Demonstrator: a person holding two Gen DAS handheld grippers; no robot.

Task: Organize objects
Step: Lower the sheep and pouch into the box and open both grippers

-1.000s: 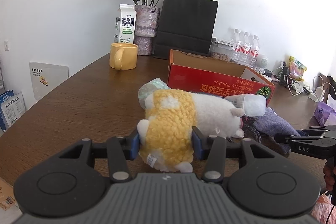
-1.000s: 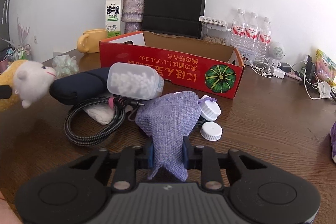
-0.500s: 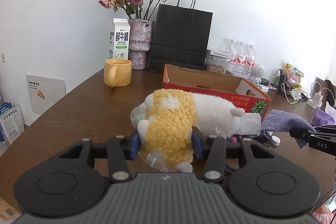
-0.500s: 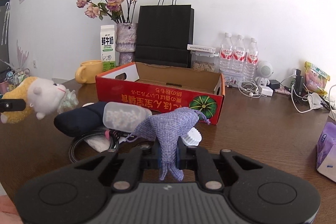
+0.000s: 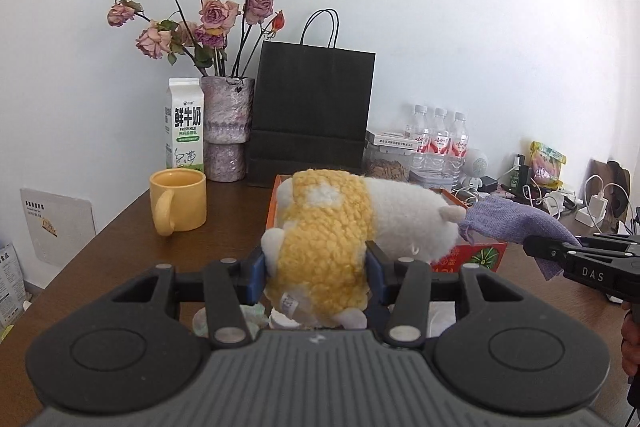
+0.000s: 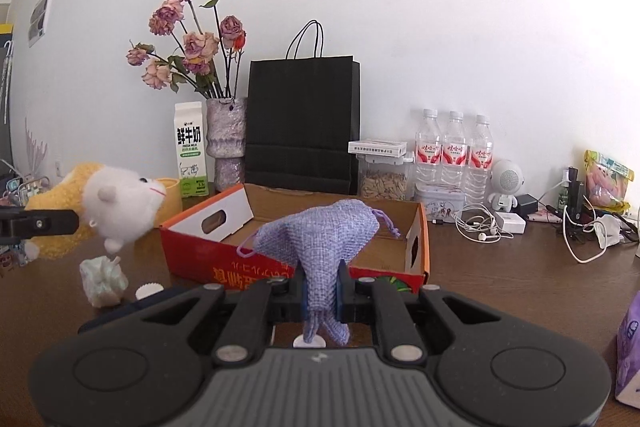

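Note:
My left gripper (image 5: 316, 277) is shut on a yellow and white plush sheep (image 5: 332, 227), held in the air in front of the red cardboard box (image 5: 476, 257). My right gripper (image 6: 321, 287) is shut on a purple cloth pouch (image 6: 320, 239), lifted just before the open red cardboard box (image 6: 280, 259). In the right wrist view the plush sheep (image 6: 120, 207) hangs at the left, beside the box. In the left wrist view the purple pouch (image 5: 512, 223) shows at the right, close to the sheep's head.
A yellow mug (image 5: 178, 201), milk carton (image 5: 184, 123), flower vase (image 5: 226, 127) and black paper bag (image 5: 312, 115) stand at the back. Water bottles (image 6: 452, 151), cables and a small speaker (image 6: 506, 187) lie to the right. A crumpled wrapper (image 6: 102, 281) and white lid (image 6: 149, 291) sit on the table.
Both grippers rose off the table and moved toward the red box, carrying the sheep and the pouch. The pouch left the pile of items and now hangs over the box front.

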